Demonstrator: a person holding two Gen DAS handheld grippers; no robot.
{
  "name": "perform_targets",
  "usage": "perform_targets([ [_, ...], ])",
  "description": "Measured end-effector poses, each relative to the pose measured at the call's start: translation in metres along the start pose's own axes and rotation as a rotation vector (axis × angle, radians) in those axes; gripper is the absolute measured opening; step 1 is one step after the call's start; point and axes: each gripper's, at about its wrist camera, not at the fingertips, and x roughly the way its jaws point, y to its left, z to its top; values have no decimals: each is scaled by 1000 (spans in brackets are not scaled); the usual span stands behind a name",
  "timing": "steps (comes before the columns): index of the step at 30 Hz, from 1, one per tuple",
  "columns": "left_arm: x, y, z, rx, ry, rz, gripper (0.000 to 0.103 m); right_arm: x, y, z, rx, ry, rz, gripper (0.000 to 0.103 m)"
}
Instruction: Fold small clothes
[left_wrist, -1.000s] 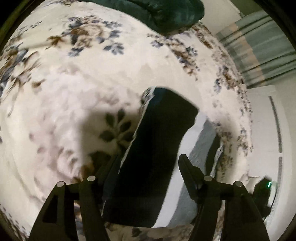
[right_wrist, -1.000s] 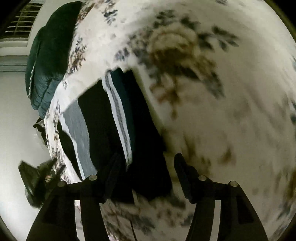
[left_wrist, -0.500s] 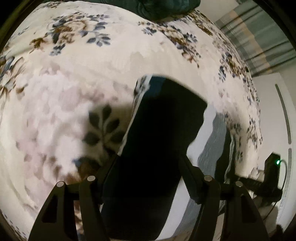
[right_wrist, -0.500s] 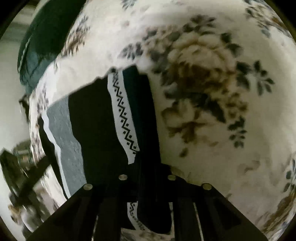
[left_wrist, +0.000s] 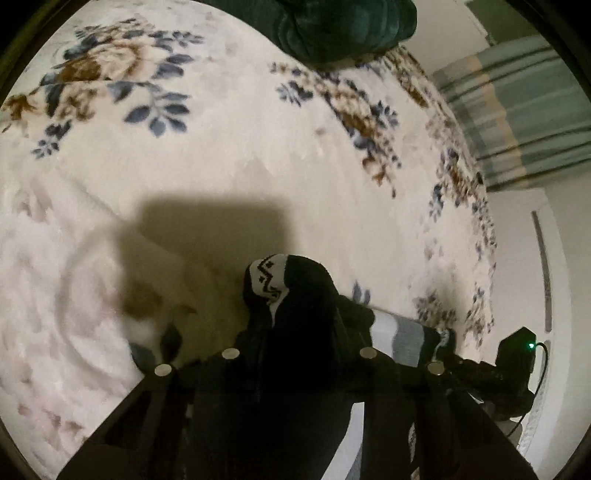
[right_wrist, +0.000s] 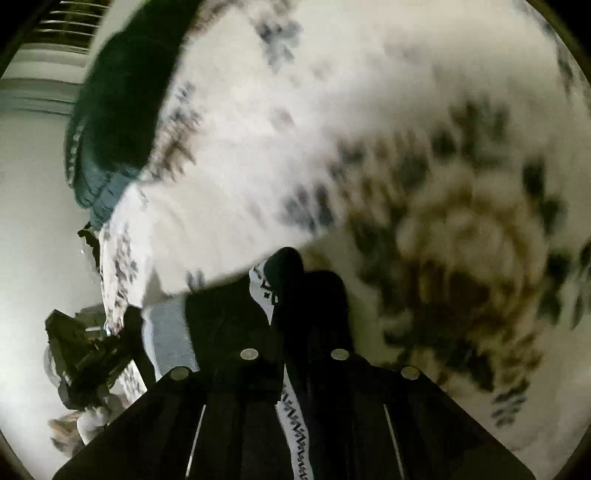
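Observation:
A small dark garment (left_wrist: 295, 332) with a white zigzag band and grey and white stripes is held up off the floral blanket (left_wrist: 221, 166). My left gripper (left_wrist: 299, 354) is shut on one end of it; the cloth bunches up between the fingers. My right gripper (right_wrist: 295, 354) is shut on the other end of the same garment (right_wrist: 306, 295), whose zigzag band runs down between the fingers. Its striped part (right_wrist: 166, 339) hangs to the left. The right wrist view is blurred.
A dark green quilted pillow (left_wrist: 340, 26) lies at the blanket's far edge and also shows in the right wrist view (right_wrist: 114, 122). A black device with a green light (left_wrist: 517, 350) stands beside the bed. Striped curtains (left_wrist: 517, 110) hang at the right.
Both grippers closed on the garment's ends, the right one first. The garment, flat on the blanket before, is now lifted and bunched, casting a square shadow.

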Motion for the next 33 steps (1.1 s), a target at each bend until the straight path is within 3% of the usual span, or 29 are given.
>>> perform_targets([
  [3, 6, 6, 2, -15, 11, -2, 24, -3, -2, 8, 5, -14, 1, 8],
  [6, 10, 14, 4, -54, 45, -17, 30, 21, -6, 15, 9, 80, -74, 12],
  [7, 7, 14, 4, -58, 47, -28, 36, 22, -9, 14, 36, 100, -71, 18],
  [8, 1, 13, 2, -49, 44, -26, 42, 16, -13, 10, 66, 105, -76, 30],
  [9, -5, 12, -1, -37, 41, -20, 53, 9, -12, 4, 75, 96, -71, 39],
  [12, -27, 13, -18, -8, 34, -19, 55, -14, -19, -28, 73, 117, -38, 59],
  [18, -45, 25, -74, 8, 74, 53, 55, -6, -48, -123, 169, 306, -12, 57],
  [19, -45, 27, -82, 7, 84, 66, 55, -7, -51, -132, 187, 290, -3, 49],
  [20, -44, 31, -89, -6, 97, 67, 55, -13, -53, -143, 212, 249, 9, 18],
  [27, -41, 33, -112, -17, 126, 58, 55, -60, -38, -166, 220, 110, -24, 17],
  [31, -37, 30, -110, 4, 130, 45, 55, -33, -56, -167, 204, 236, -57, 21],
  [33, -35, 32, -105, 4, 135, 18, 56, -25, -65, -159, 192, 244, -54, 43],
])
